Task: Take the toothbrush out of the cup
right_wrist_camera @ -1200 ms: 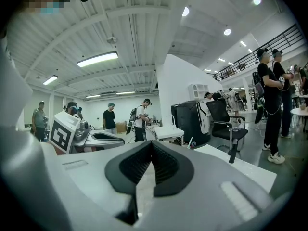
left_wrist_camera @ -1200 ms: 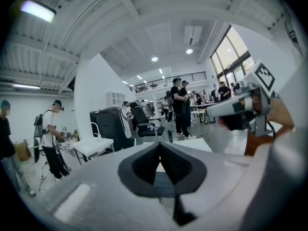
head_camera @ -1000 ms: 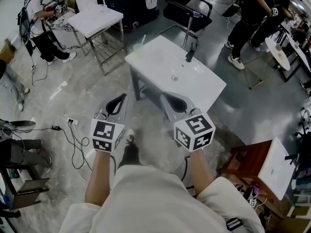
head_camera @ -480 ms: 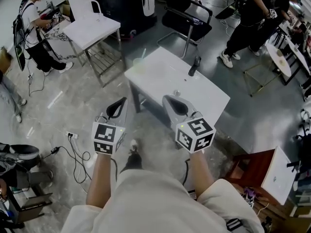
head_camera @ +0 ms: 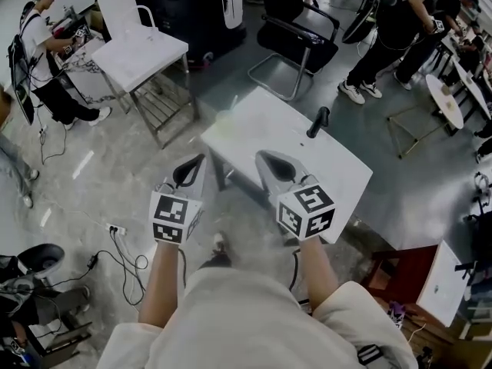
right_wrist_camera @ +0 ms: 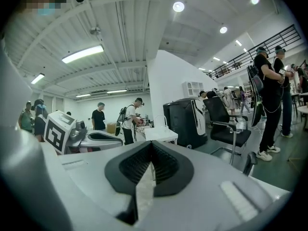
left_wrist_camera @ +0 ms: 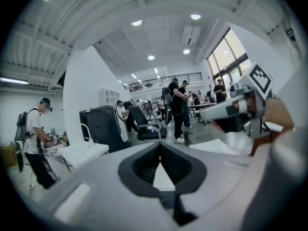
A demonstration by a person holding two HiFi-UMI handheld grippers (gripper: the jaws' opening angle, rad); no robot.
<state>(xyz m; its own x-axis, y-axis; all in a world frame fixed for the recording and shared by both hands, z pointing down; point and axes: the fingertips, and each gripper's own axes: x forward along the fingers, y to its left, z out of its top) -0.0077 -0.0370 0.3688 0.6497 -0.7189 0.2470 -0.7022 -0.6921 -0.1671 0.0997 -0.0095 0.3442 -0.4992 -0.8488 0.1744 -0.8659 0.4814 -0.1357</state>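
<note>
Grey claws (head_camera: pixel 198 161) (head_camera: pixel 262 157) (marker cubes (head_camera: pixel 175 216)), cream T-shirt (head_camera: pixel 231 317)

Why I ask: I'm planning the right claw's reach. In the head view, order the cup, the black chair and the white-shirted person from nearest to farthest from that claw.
From the right claw:
1. cup, on the far left corner of the sink, just ahead and to the left.
2. black chair, beyond the sink, straight ahead.
3. white-shirted person, far left, across the floor.

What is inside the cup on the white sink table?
A thin toothbrush sticks up out of the cup, leaning; only its upper part shows. Its lower end and anything else inside are covered by the cup's wall.
</note>
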